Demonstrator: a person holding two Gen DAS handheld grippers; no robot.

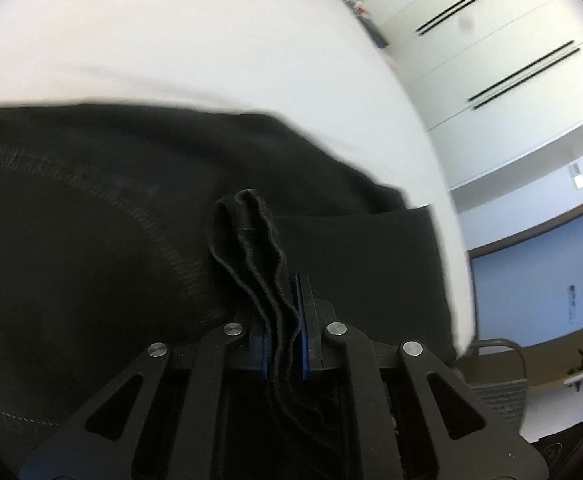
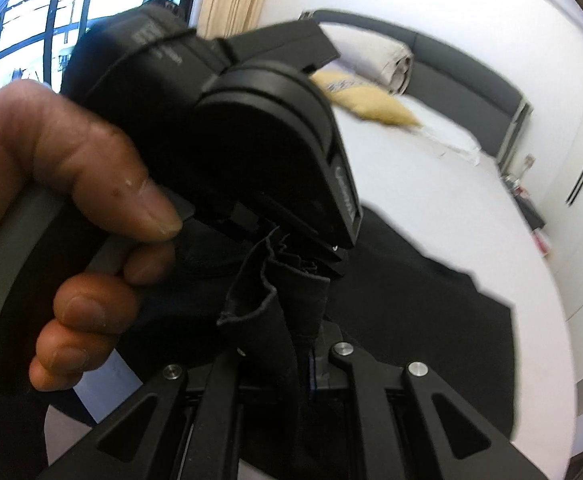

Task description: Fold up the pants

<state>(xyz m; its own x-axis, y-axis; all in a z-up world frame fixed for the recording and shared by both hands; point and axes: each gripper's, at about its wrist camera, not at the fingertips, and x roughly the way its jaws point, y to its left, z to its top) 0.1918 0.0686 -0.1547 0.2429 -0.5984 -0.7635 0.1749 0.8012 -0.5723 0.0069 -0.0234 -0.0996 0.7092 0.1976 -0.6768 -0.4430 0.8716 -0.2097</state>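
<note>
With the left gripper [image 1: 285, 320] clamped on a bunched edge of the black pants [image 1: 91, 220] on the white bed [image 1: 171, 40] and the right gripper [image 2: 311, 344] pinching another bunch (its jaws nearly together), we should carry both edges across level and taut.

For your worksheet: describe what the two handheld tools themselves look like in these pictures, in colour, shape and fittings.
Both are matte black. The left tool has blue pads, angular linkage arms with triangular cut-outs and round silver pivot pins. The right tool has the same build.
</note>
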